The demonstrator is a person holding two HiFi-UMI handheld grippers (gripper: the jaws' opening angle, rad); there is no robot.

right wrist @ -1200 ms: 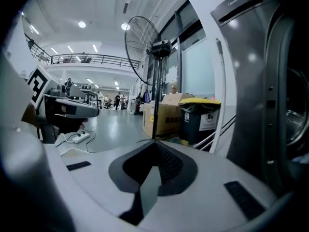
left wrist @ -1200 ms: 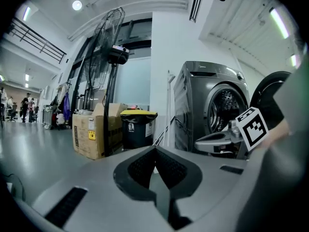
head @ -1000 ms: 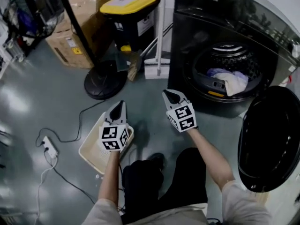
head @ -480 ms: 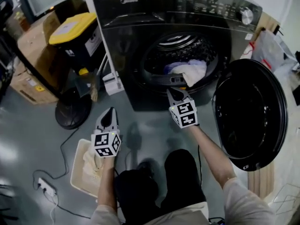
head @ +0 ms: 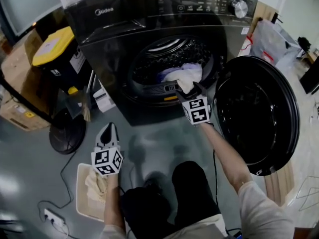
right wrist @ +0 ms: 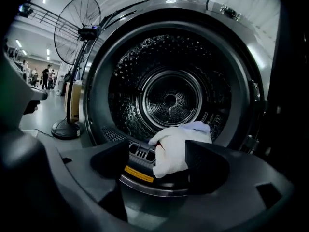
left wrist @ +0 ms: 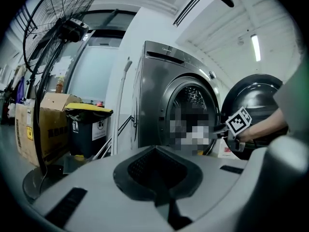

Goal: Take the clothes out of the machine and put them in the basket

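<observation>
A black front-loading machine [head: 124,29] stands with its round door [head: 256,116] swung open to the right. A white cloth [head: 187,76] hangs over the drum's lip, with a lilac piece [head: 168,72] behind it. My right gripper [head: 191,90] is at the drum mouth. Its jaws have just been opening and now stand open, with the white cloth [right wrist: 176,146] between them, untouched by the pads. My left gripper [head: 107,132] hangs low on the left, shut and empty, just above the cream basket [head: 82,183], which holds a pale cloth [head: 97,185].
A yellow-lidded black bin [head: 52,46], a cardboard box [head: 15,98] and a fan's round base [head: 65,133] stand left of the machine. A power strip [head: 52,217] with cables lies by the basket. A plastic bag [head: 269,41] sits at the right.
My right gripper has reached forward to the drum mouth and opened its jaws. The view has swung onto the machine. My left gripper has shifted a little and stays shut.
</observation>
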